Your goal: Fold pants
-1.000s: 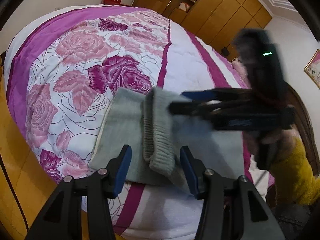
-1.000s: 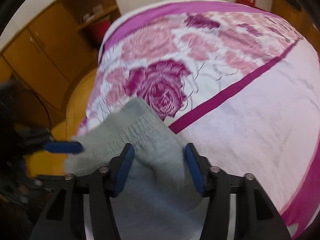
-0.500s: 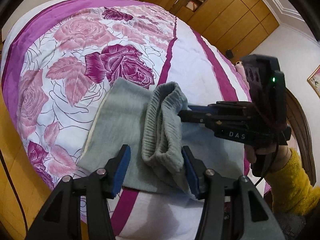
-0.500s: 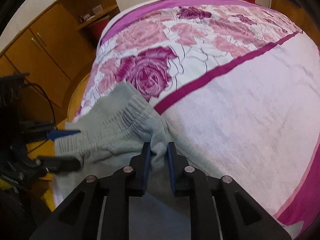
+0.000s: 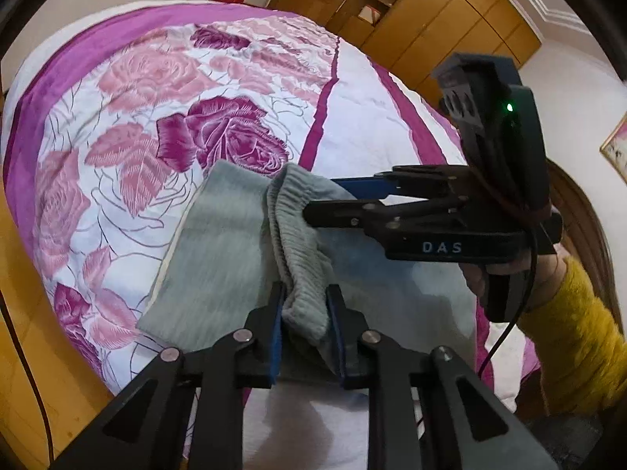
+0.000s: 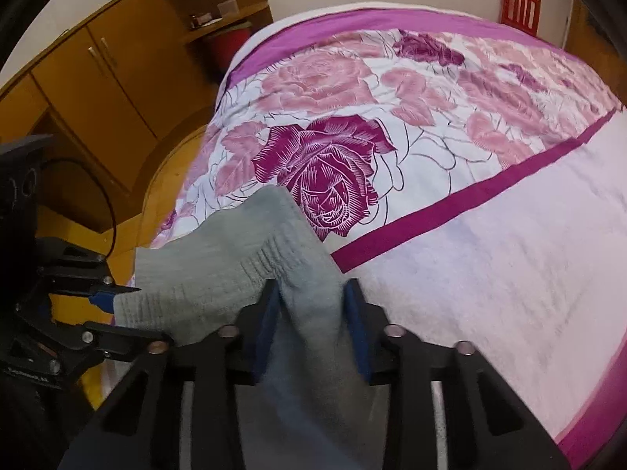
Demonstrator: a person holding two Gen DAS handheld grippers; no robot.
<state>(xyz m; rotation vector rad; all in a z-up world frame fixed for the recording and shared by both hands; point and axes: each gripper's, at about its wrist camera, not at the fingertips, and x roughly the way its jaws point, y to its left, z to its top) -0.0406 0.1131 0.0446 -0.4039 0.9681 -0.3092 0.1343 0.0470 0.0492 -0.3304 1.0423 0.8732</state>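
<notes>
Left wrist view: the left gripper [image 5: 305, 315] has just been closing, and its blue pads now pinch the ribbed waistband [image 5: 298, 243] of the gray pants [image 5: 219, 250]. Just ahead, the right gripper [image 5: 325, 201] bites the same band; its jaws just eased wider, cloth between them. Both sit over the flowery bed [image 5: 129, 125].

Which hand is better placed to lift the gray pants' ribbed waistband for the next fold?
Left, probably: the left gripper has just been closing and now pinches the ribbed waistband, while the right gripper has just been opening, loosening its hold on the gray pants.
</notes>
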